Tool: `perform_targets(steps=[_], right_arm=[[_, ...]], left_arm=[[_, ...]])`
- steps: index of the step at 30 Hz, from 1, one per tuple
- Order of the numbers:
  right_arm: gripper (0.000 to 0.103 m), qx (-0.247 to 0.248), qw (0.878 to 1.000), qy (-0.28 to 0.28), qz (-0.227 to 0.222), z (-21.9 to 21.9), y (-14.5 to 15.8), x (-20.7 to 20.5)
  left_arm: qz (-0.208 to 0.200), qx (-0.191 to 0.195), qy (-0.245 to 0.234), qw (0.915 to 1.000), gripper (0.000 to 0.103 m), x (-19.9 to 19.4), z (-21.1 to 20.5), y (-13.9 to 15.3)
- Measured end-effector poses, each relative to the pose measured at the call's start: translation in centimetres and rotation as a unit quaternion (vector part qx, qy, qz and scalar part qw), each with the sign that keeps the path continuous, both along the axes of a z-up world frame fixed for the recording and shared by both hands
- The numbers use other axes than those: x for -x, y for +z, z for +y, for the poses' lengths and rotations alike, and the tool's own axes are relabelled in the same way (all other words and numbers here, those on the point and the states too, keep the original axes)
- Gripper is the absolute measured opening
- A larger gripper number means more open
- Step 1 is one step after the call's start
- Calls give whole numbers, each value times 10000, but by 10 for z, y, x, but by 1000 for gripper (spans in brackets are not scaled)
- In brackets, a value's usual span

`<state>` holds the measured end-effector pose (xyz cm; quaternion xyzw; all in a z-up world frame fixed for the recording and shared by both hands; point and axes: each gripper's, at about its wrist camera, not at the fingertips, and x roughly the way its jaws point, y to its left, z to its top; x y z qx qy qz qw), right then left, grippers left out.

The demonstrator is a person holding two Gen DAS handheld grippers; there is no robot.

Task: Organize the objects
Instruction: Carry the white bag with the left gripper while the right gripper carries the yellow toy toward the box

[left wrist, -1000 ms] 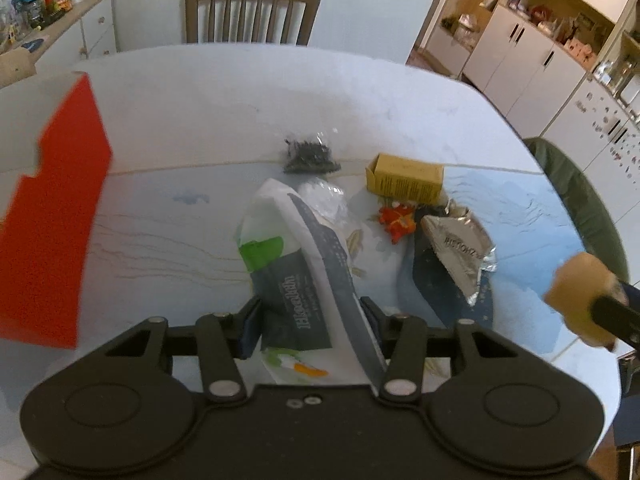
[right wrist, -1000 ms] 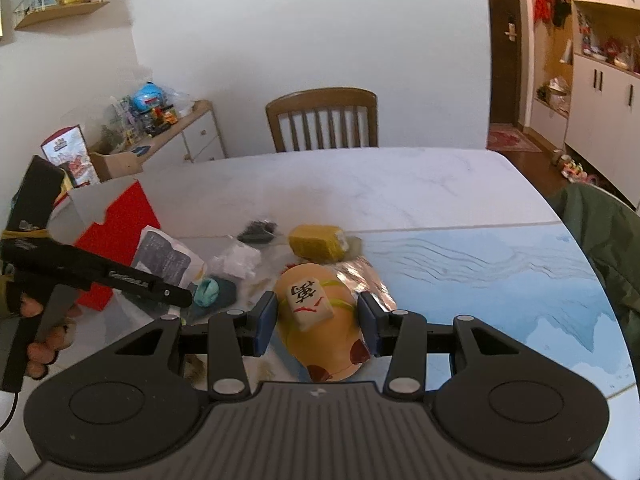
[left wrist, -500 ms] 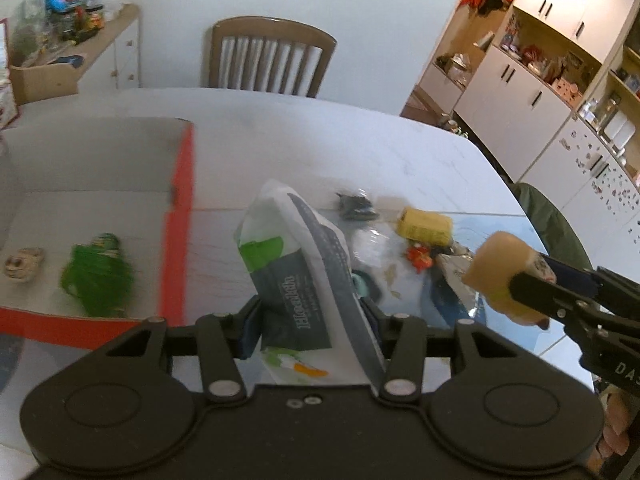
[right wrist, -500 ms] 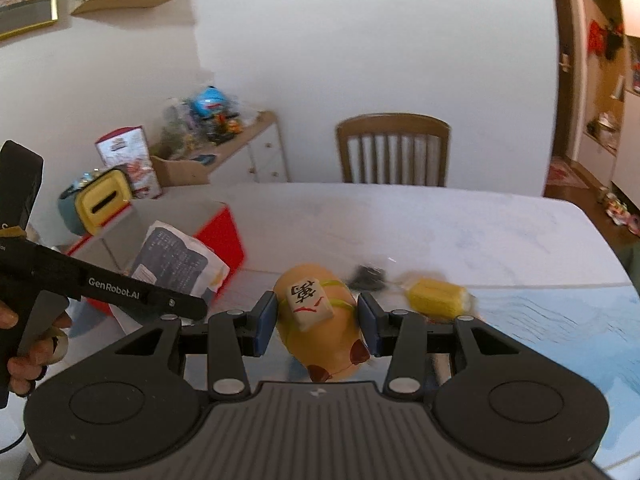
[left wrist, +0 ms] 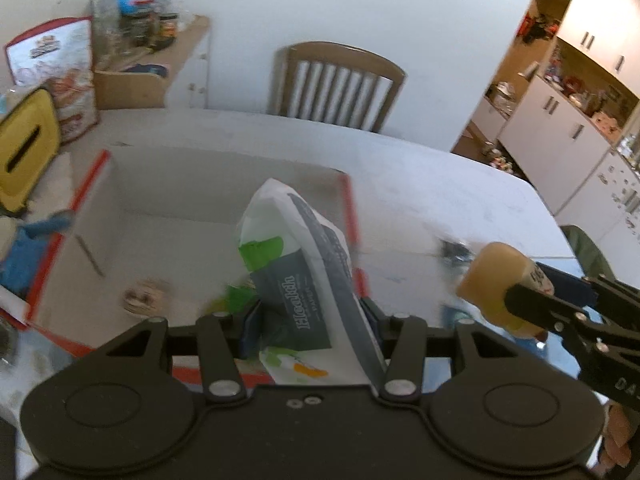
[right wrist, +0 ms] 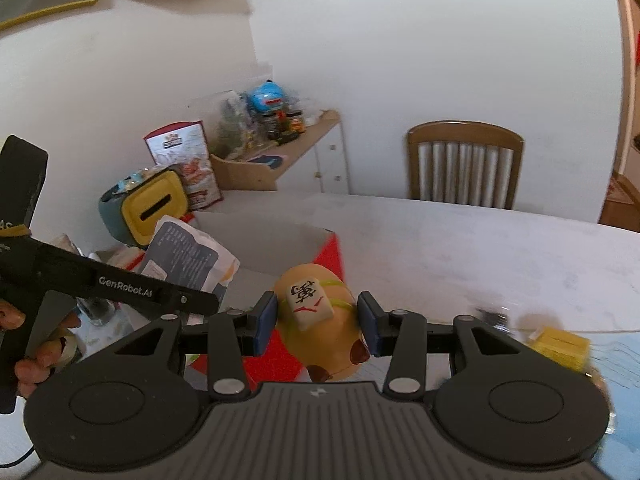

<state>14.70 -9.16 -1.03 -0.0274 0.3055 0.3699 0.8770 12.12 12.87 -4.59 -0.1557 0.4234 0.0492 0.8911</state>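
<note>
- Left hand-held gripper (left wrist: 310, 326): fingers clamped on a white-and-grey tissue packet (left wrist: 304, 276), held upright above the open red-edged box (left wrist: 348, 216) on the counter (left wrist: 460, 200)
- Right hand-held gripper (right wrist: 316, 324): fingers clamped on a yellow plush toy (right wrist: 320, 332) bearing a mahjong-tile patch, held just beside the box's right wall
- Box interior: a small pale figure (left wrist: 144, 300) and a green item (left wrist: 236, 296), both blurred, lie on its floor beneath the packet
- Surroundings: a yellow block (right wrist: 562, 346) and a dark packet (right wrist: 490, 316) lie on the counter to the right; a yellow-fronted container (right wrist: 154, 208) stands behind the box; a wooden chair (right wrist: 464, 164) stands at the far edge
</note>
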Motion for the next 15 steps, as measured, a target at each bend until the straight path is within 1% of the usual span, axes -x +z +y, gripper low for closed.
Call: perform_targets(steps=[6, 12, 15], right_arm=[[43, 85, 9997, 178, 105, 53, -6, -15], [43, 391, 9984, 336, 212, 104, -27, -32], [43, 553, 9973, 389, 277, 128, -39, -40]], left_arm=[[135, -212, 252, 9994, 49, -15, 47, -8], [395, -293, 354, 9982, 49, -36, 81, -34], [499, -394, 278, 9976, 49, -46, 90, -46]])
